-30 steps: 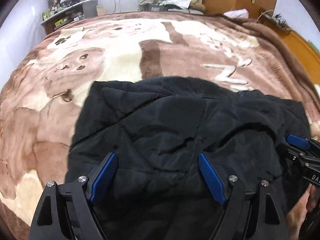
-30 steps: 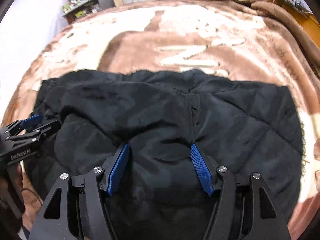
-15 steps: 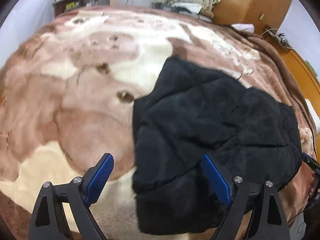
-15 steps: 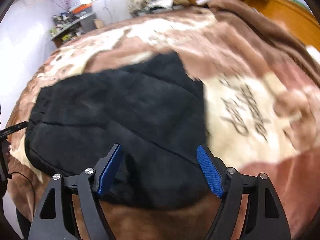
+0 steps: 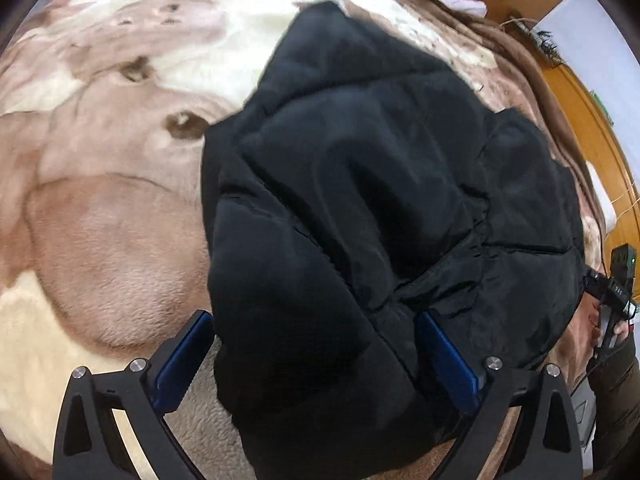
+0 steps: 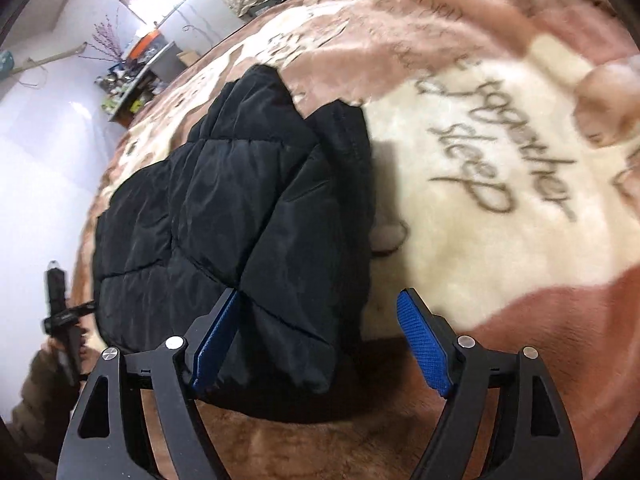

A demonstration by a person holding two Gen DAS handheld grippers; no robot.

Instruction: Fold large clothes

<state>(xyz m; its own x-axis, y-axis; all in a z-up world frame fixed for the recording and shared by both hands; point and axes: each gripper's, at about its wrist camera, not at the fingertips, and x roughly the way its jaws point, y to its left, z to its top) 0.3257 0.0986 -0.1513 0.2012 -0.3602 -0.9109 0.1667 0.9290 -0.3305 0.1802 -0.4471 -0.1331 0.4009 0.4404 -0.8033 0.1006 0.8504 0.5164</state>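
Observation:
A black quilted jacket (image 5: 360,200) lies folded in a thick bundle on the bed's brown and cream blanket (image 5: 100,240). My left gripper (image 5: 312,320) hangs low over the jacket's near left corner; its jaws are opening very wide, and the corner fills the gap between them. The right gripper (image 6: 318,296) is at the near right corner of the jacket (image 6: 240,208). Its jaws are also opening: the left pad lies against the fabric, the right pad stands clear over the blanket. Each view catches the other gripper at its edge: the right gripper (image 5: 616,292), the left gripper (image 6: 60,312).
Dark script is printed on the cream part of the blanket (image 6: 500,152) to the right of the jacket. A cluttered shelf (image 6: 132,80) stands against the far wall. Wooden furniture (image 5: 580,120) runs along the bed's right side. A person's hand (image 5: 588,320) holds the right gripper.
Both grippers swung outward from the jacket's middle, the left to its left corner and the right to its right corner. Both came lower and closer, and both pairs of jaws spread wider.

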